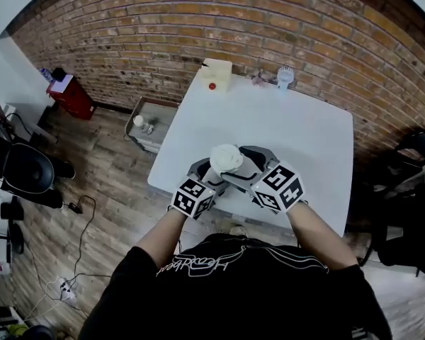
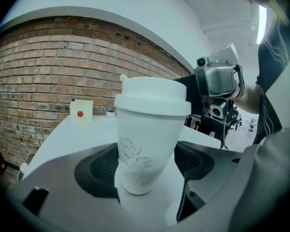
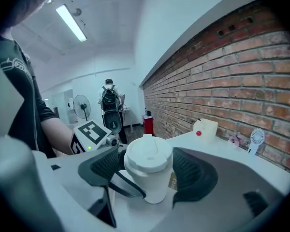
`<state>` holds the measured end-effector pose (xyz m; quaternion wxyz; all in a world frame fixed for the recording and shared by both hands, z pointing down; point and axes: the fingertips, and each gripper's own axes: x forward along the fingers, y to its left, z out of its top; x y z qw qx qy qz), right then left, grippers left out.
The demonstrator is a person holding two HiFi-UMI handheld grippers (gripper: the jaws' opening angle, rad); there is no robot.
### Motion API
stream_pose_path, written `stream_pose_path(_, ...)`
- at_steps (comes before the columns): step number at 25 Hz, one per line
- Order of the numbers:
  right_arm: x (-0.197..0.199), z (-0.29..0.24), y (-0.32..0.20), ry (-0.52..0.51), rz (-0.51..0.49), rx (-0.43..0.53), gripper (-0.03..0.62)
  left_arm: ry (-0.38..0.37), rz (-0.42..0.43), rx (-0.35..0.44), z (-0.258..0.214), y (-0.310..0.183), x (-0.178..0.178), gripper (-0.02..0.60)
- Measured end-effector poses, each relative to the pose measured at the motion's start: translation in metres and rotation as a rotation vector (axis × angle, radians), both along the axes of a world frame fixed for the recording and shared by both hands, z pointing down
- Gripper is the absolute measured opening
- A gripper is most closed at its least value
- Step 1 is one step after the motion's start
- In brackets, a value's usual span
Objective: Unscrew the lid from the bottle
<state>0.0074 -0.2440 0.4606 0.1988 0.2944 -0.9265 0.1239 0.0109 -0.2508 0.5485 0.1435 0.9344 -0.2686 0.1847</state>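
Bottle: white, tapered, with a faint line drawing on its body. It is standing upright on the white counter, close to the near edge and directly in front of the person. The white lid is sitting on top of it, with a small raised spout at one side. The left hand-held gripper is clamping the lower body of the bottle. Its ribbed black pads are pressing on opposite sides, and the jaws are standing only as far apart as the bottle is wide. The right hand-held gripper is coming in from the other side, higher up. Its pads are lying against both sides of the lid, so the jaws are closed on the lid at a fairly wide spread. Seen from the head view, the two grippers are meeting around the bottle, and their marker cubes are pointing back toward the person. At the far edge of the counter, well apart from the bottle, a cream box with a red button is sitting, with a small white fan to its right. A brick wall is running behind the counter. On the wooden floor to the left, a low cart is standing just beside the counter, and a red bin is standing against the wall.
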Motion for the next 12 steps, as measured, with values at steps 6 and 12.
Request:
stream_pose_path(6,-0.0014,0.0037,-0.0094,0.009,0.12,0.018,0.295,0.003,-0.01,-0.007,0.0002,-0.0012,-0.0004,0.38)
stream_pose_path(12,-0.0005,0.0045,-0.0105,0.014,0.119,0.037,0.301,-0.003,-0.009,-0.01,0.0017,-0.0023,-0.0003,0.38)
